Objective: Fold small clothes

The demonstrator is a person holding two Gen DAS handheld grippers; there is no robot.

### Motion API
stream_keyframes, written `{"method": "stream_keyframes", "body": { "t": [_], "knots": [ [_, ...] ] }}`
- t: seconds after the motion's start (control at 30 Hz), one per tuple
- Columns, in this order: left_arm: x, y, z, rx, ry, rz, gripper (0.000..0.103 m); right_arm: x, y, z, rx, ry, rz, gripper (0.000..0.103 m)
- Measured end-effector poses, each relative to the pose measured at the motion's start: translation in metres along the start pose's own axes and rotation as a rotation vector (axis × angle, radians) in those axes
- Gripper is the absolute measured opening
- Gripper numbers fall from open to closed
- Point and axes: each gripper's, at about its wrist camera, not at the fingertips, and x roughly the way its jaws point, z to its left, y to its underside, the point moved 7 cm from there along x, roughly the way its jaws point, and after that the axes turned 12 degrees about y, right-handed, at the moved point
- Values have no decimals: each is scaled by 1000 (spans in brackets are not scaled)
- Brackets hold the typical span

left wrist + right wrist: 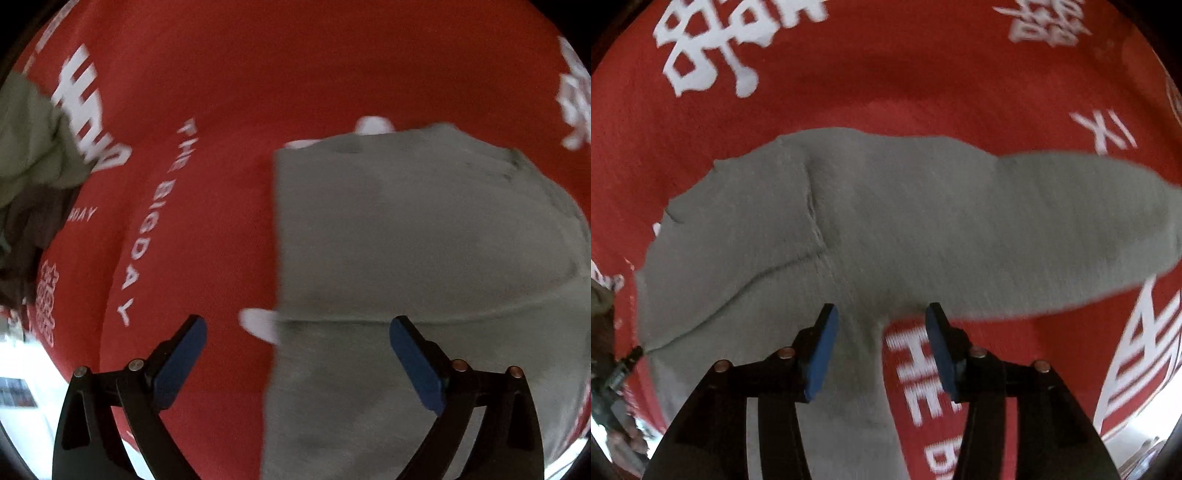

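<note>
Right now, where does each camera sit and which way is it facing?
Left wrist: on the left claw, facing steeply down at the grey garment on the red cloth; both fingers show, wide apart.
Right wrist: on the right claw, facing steeply down at the grey garment's sleeve; both fingers show.
Shared: garment, cloth.

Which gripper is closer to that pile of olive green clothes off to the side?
Left. The clothes pile fills the left edge of the left gripper view. From the right gripper, over the gray garment, only a sliver shows.
</note>
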Motion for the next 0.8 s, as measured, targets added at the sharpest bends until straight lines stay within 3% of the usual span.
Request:
{"method": "stream_keyframes", "body": {
  "t": [0.17,0.37,0.5,0.67,0.8],
  "knots": [
    [-7,6,-67,91,90,33,100,-1,19,-15,72,-84,48,55],
    [4,24,-158,285,112,67,100,2,37,-71,152,-137,90,55],
    [10,32,-205,317,155,99,100,3,40,-109,217,-152,69,55],
    [17,32,-248,325,185,129,100,6,36,-187,457,-208,30,57],
    [21,31,-279,351,193,131,100,-1,33,-233,558,-246,-19,59]
  ]
}}
